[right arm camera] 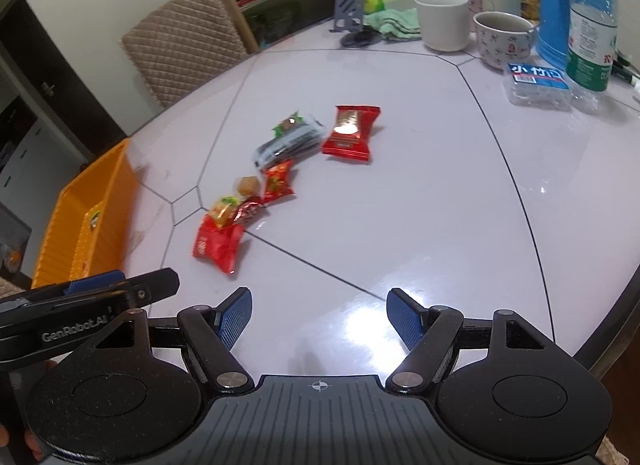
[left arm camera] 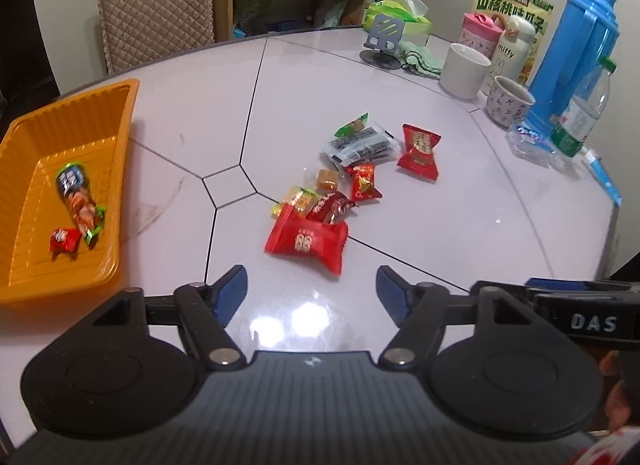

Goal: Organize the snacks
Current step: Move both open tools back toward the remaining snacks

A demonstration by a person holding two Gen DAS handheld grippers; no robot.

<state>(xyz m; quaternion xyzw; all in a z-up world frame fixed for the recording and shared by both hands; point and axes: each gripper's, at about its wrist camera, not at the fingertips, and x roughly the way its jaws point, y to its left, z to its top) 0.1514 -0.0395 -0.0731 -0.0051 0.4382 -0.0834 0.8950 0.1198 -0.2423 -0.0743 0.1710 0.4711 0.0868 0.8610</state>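
Several wrapped snacks lie in a loose row mid-table. Nearest is a big red packet (left arm camera: 306, 243) (right arm camera: 218, 245); farther are a small red candy (left arm camera: 363, 182) (right arm camera: 277, 181), a clear black-printed pack (left arm camera: 360, 145) (right arm camera: 290, 142) and a red square packet (left arm camera: 419, 151) (right arm camera: 349, 132). An orange tray (left arm camera: 24, 201) (right arm camera: 76, 221) at the left holds a long snack stick (left arm camera: 78, 197) and a small red candy (left arm camera: 64, 241). My left gripper (left arm camera: 312, 291) is open and empty, just short of the big red packet. My right gripper (right arm camera: 320, 317) is open and empty, right of the left one.
Along the table's far right stand a white mug (left arm camera: 464, 69), a patterned cup (left arm camera: 508, 101), a blue thermos (left arm camera: 576, 53), a water bottle (left arm camera: 584, 113), a phone stand (left arm camera: 380, 41) and a tissue pack (left arm camera: 400, 17). A quilted chair (left arm camera: 156, 9) stands behind the table.
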